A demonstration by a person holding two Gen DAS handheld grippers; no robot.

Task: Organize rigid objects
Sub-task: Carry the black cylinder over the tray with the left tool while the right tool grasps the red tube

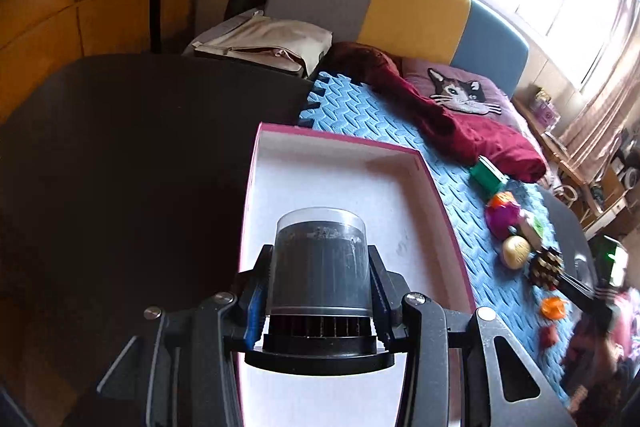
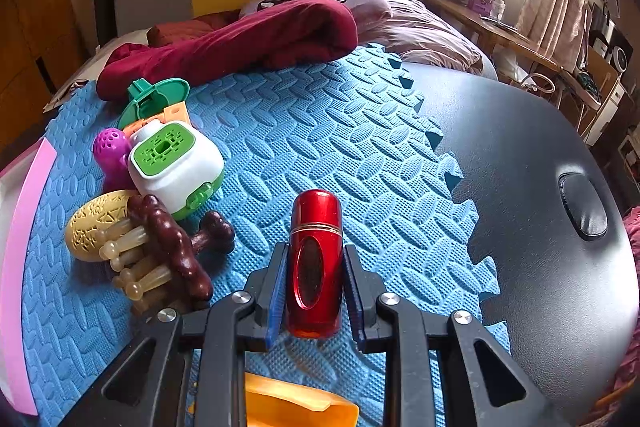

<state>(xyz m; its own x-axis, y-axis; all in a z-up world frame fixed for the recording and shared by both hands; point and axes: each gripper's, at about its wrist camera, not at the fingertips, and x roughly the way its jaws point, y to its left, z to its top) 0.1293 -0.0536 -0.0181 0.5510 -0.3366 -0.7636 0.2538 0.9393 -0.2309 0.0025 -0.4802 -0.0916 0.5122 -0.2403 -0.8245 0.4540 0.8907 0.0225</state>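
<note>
left gripper (image 1: 320, 267): clamped on a clear-topped dark canister (image 1: 320, 263), black ribbed base toward the camera
canister spot: hanging over the open pink-edged box (image 1: 340, 183), white inside, nothing else in it that i can see
right gripper (image 2: 314, 267): squeezed tight around a shiny red capsule-shaped bottle (image 2: 316, 259), above the blue foam mat (image 2: 340, 147)
toy pile: on the mat left of the red bottle, brown bone chew (image 2: 176, 247), yellow egg thing (image 2: 94, 223), white and green gadget (image 2: 176, 167), purple ball (image 2: 112, 155)
box vs mat: box sits at the mat's left edge
</note>
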